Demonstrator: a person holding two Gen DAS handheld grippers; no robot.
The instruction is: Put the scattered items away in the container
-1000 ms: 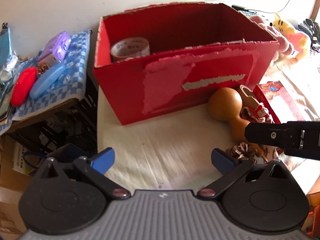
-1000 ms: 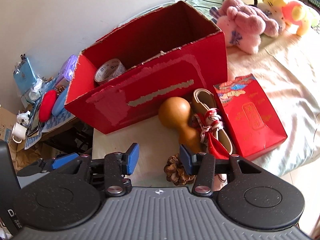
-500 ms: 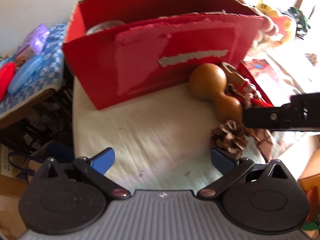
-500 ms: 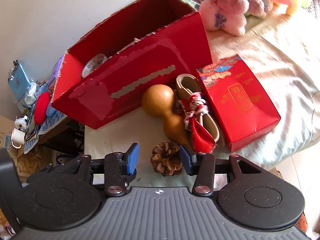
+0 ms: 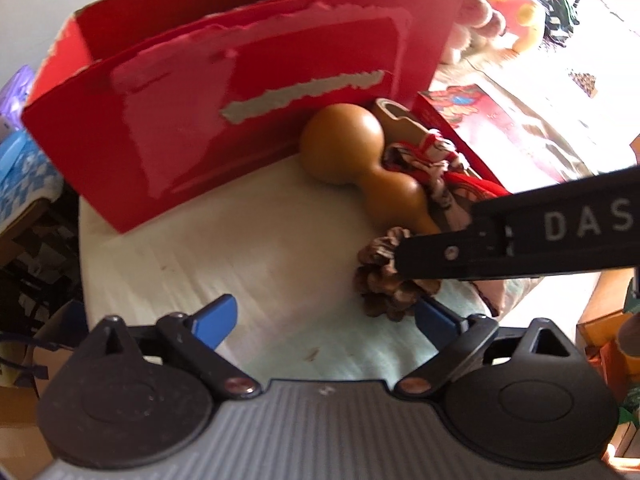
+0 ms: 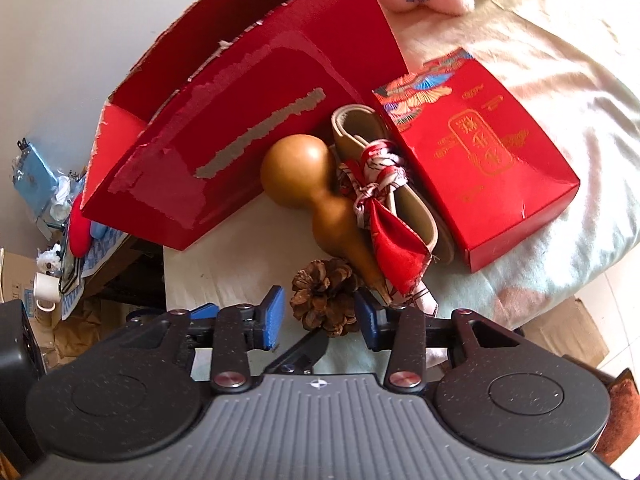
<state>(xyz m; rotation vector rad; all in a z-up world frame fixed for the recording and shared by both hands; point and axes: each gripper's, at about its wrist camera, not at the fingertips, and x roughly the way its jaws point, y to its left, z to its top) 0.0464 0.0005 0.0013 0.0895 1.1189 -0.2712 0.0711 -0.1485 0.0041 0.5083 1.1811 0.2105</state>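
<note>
- At twelve o'clock from my tongs stands the red box (image 6: 224, 128), open-topped.
- Gourd (image 6: 304, 184) lies against its front.
- Pine cone (image 6: 324, 296) sits between my right gripper (image 6: 320, 316) pads, jaws just narrowing, not touching.
- Left gripper (image 5: 324, 316) spread wide, just narrowing, empty.

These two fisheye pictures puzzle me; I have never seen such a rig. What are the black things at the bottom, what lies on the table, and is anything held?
A person holds a hand-held two-finger gripper in each hand, each with a camera looking along its blue-padded fingers. One picture is from the left gripper, the other from the right gripper. On the pale cloth lie a brown pine cone, a tan wooden gourd, a beige shoe tied with a red patterned scarf, and a flat red gift box, in front of the open red cardboard box. Nothing is held. The right gripper's jaws have been closing around the pine cone, not yet pressing it.
</note>
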